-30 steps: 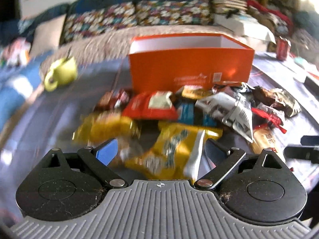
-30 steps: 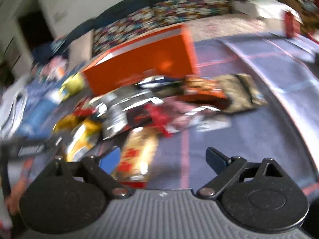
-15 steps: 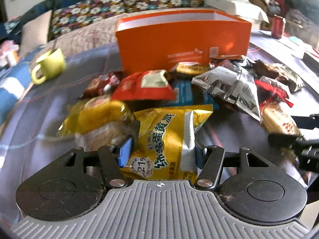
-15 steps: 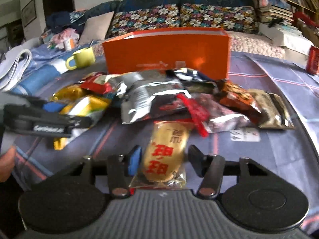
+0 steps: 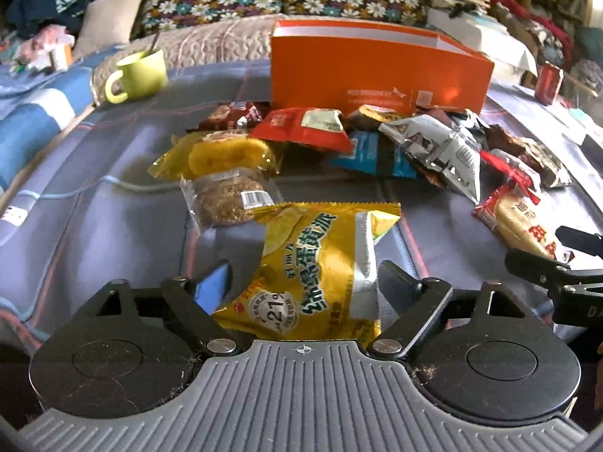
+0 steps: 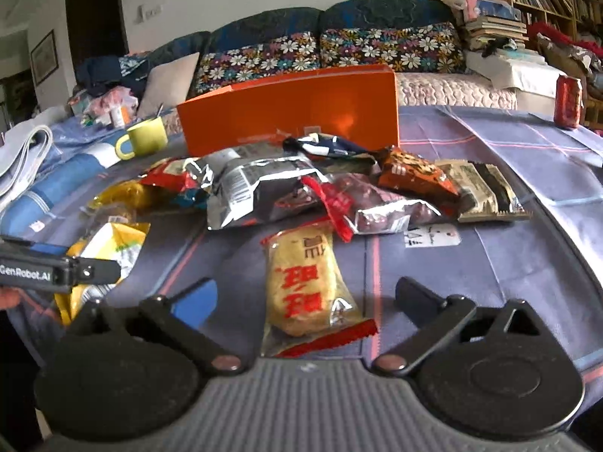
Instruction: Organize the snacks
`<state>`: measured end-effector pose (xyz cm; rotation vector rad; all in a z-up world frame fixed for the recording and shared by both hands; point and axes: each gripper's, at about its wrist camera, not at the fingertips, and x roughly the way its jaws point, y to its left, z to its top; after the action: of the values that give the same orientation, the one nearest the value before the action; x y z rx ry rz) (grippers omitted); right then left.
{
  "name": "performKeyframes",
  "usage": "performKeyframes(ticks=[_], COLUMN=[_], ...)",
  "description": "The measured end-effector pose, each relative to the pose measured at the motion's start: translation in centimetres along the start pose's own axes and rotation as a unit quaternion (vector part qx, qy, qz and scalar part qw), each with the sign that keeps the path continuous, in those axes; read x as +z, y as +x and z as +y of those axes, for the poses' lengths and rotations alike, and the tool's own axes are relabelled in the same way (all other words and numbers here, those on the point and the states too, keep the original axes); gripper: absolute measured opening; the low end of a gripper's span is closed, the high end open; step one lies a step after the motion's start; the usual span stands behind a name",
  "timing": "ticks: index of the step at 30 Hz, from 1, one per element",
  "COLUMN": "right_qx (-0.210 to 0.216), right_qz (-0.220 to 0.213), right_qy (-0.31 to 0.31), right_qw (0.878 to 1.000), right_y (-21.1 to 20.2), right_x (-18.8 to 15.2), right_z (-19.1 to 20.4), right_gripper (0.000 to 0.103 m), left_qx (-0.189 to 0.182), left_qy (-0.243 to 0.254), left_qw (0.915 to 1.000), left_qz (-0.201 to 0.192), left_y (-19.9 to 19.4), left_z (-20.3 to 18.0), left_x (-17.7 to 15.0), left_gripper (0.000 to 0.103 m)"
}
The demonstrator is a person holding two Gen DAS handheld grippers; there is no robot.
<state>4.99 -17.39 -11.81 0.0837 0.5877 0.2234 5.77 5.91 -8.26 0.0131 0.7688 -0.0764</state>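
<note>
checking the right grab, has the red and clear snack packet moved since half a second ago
Cannot tell: the camera shifted. The packet lies between the right gripper, whose jaws have just opened, and remains short of the orange box.

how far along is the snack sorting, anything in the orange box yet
Barely started. The orange box shows no snacks above its rim, though its floor is hidden.

In hand: nothing gripped. The left gripper has just been opening around the yellow pie packet; the right gripper around the red-lettered pastry.

Left: the whole pile.
</note>
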Motion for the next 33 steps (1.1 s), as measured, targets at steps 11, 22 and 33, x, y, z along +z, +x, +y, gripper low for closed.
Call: performKeyframes(ticks=[11,22,33], right_qx=[-0.025,0.002,0.008], right_qz=[0.006,0.014,0.001], right_qy=[-0.069,-0.052,-0.042], right_qw=[0.997,0.999,0.999], right_y=[0.7,0.1,-0.2], right_x=[-0.5,-0.2,0.0], right_z=[1.5,1.4,0.9], right_gripper=[0.102,0.102,0.072], left_qx=[0.013,0.007,0.009], left_qy=[-0.006,-0.012,-0.003], left_qw=[0.9997,0.9999,0.9999], left_qz=[0.018,0.001,-0.005], left_y=[1.6,1.1,1.4], left_z=[0.3,0.5,0.2], left_x=[-0.7,-0.5,-0.7], left_gripper=[0.069,0.064,0.035])
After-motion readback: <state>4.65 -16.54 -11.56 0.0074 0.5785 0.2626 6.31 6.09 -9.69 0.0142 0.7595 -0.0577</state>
